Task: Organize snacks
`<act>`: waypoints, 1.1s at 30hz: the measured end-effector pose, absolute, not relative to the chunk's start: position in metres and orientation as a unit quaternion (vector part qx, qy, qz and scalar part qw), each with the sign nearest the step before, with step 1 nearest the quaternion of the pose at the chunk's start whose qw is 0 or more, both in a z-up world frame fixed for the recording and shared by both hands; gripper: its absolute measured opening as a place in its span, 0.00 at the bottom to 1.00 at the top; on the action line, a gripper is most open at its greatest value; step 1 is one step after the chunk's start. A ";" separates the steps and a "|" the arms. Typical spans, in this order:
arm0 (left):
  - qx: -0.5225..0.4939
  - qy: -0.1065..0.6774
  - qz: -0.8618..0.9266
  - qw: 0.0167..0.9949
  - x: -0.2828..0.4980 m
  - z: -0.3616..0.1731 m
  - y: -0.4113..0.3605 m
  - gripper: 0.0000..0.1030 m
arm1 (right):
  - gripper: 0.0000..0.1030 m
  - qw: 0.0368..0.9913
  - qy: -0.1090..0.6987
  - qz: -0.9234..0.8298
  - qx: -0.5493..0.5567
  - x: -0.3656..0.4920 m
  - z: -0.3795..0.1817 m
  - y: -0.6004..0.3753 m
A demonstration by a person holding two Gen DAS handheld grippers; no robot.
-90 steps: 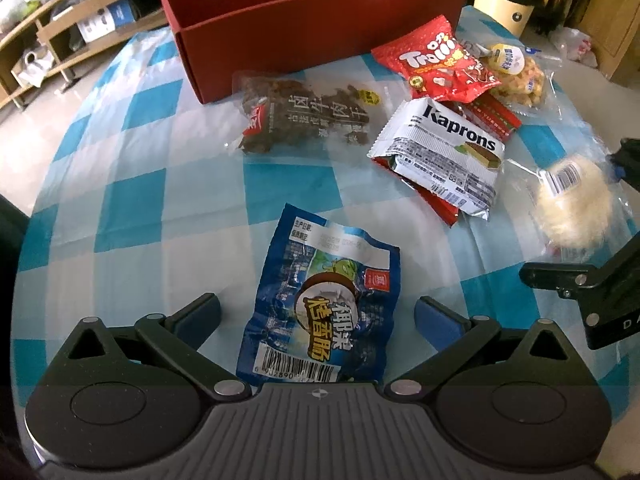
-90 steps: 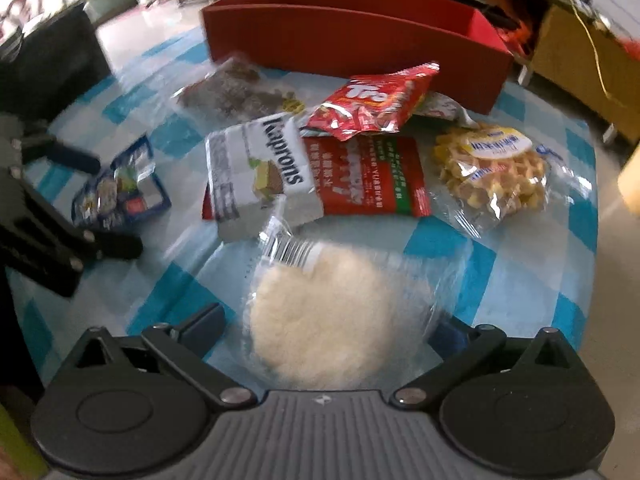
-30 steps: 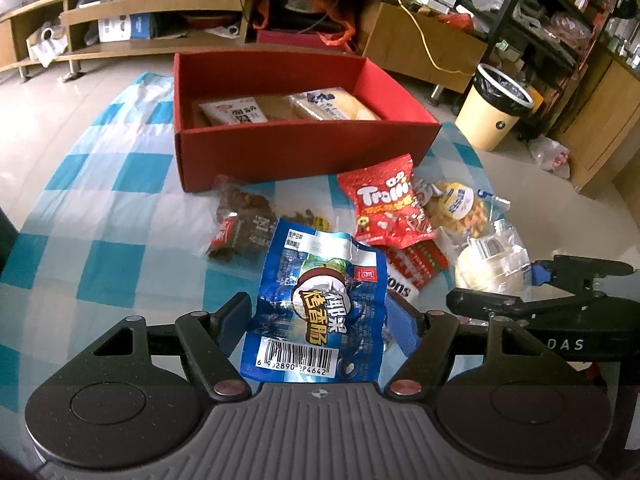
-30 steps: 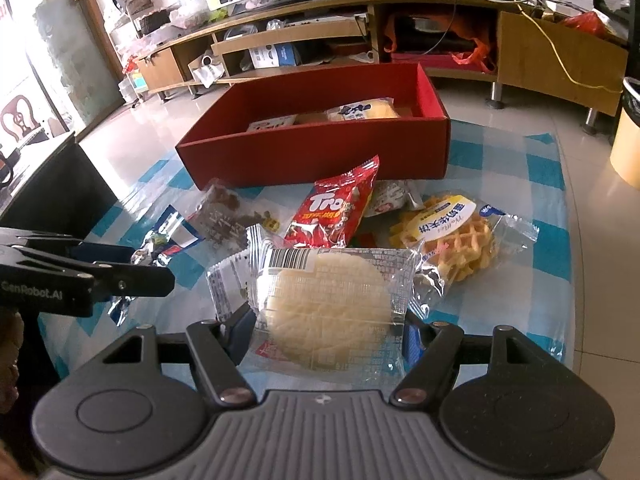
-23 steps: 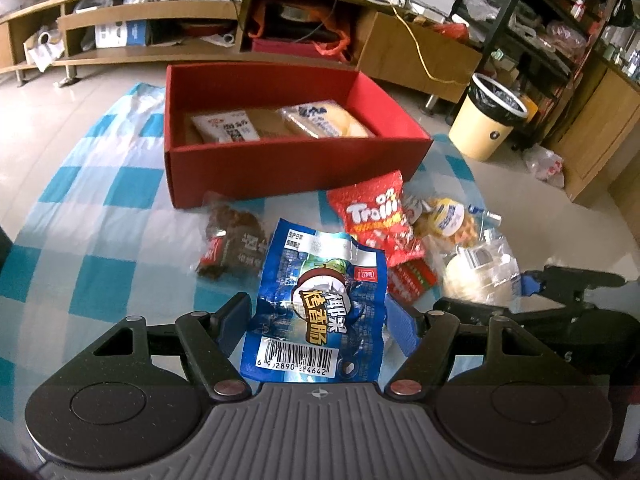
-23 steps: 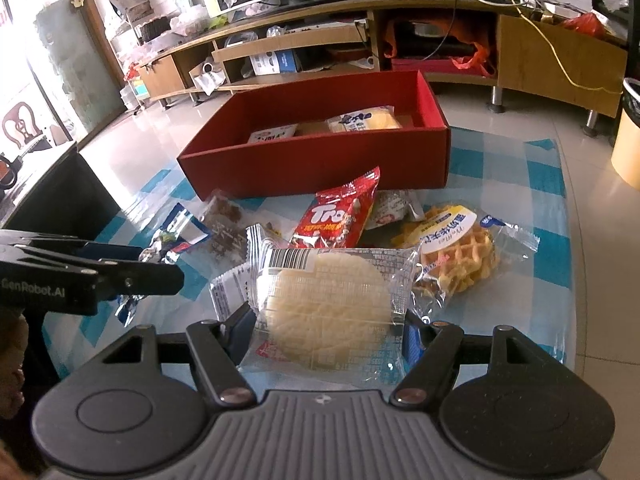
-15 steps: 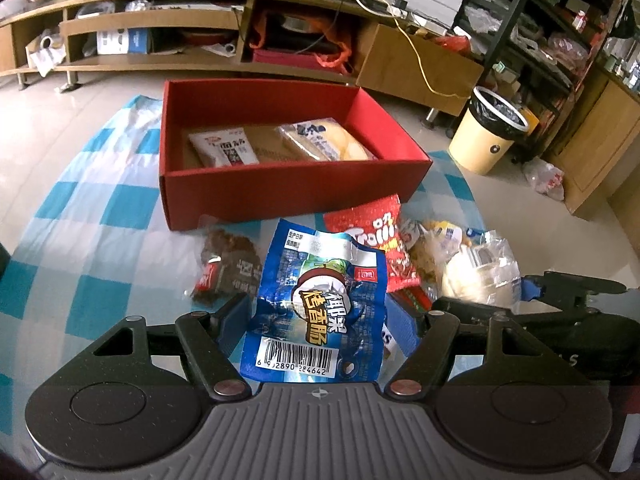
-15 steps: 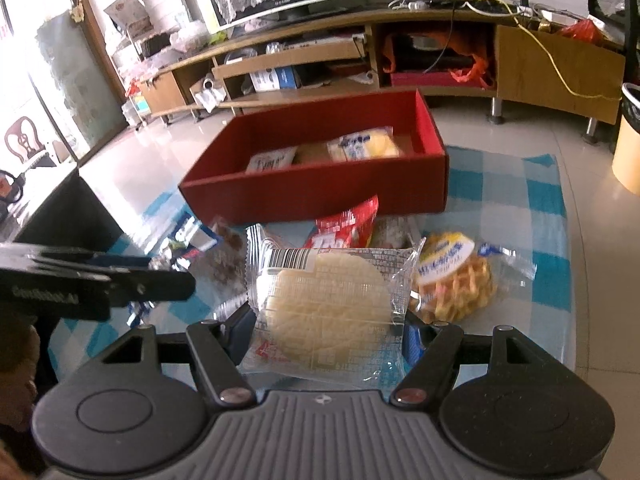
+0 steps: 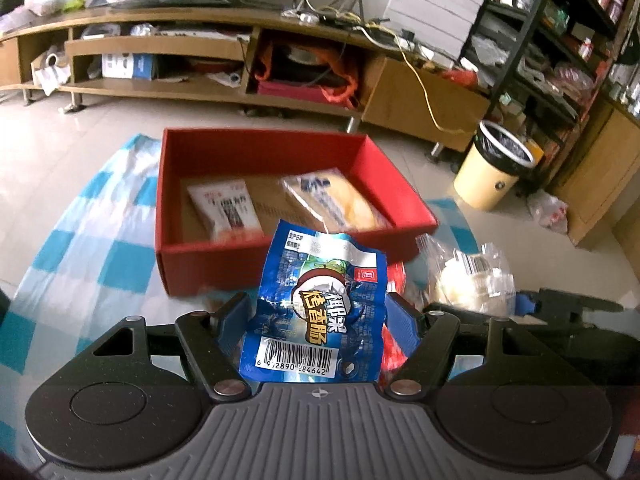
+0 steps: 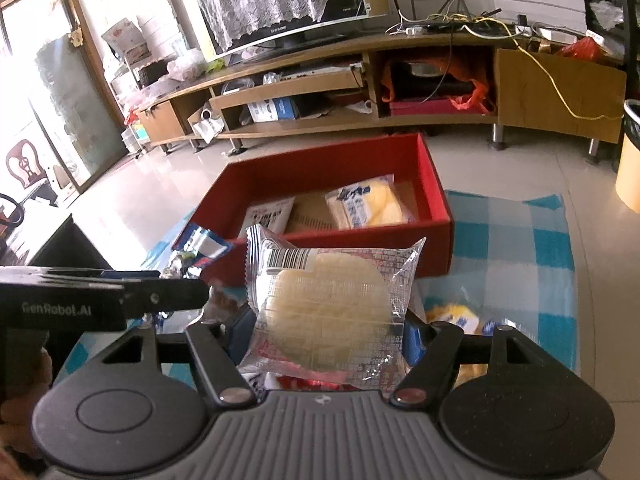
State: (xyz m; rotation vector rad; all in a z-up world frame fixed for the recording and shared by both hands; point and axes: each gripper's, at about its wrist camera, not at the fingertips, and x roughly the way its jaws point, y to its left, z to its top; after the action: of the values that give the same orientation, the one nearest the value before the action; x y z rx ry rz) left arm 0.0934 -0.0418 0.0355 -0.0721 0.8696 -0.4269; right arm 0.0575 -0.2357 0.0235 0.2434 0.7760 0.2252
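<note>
The right claw (image 10: 324, 334) grips a clear-wrapped pale round cake (image 10: 326, 306) lifted over the checked worktop (image 10: 508, 240), ahead of it an open red box (image 10: 360, 236) holding a yellow bread pack (image 10: 370, 202) and a white packet (image 10: 268, 212), while the left claw (image 10: 168, 288) carries a blue packet (image 10: 202, 244) alongside

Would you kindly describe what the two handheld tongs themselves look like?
Both tongs match: a ribbed grey front plate flanked by two round black housings, with black linkage arms on silver pivots ending in blue pads. Seen side-on from the right wrist camera, the left tongs are flat black bars printed "GenRobot.AI" in pale letters.
</note>
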 end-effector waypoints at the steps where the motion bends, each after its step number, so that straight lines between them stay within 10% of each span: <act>1: -0.037 0.416 -0.204 0.886 0.098 0.037 -0.042 0.76 | 0.67 0.913 0.375 0.108 0.119 0.061 0.024 -0.237; 33: -0.037 0.439 -0.127 0.888 0.217 -0.002 -0.047 0.76 | 0.67 0.908 0.395 0.095 0.103 0.217 -0.006 -0.228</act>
State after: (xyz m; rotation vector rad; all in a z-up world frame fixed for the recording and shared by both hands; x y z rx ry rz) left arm 0.2173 -0.0472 -0.0019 -0.0768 0.9132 -0.2644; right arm 0.2170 -0.2281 -0.0063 0.2136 0.8147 0.1956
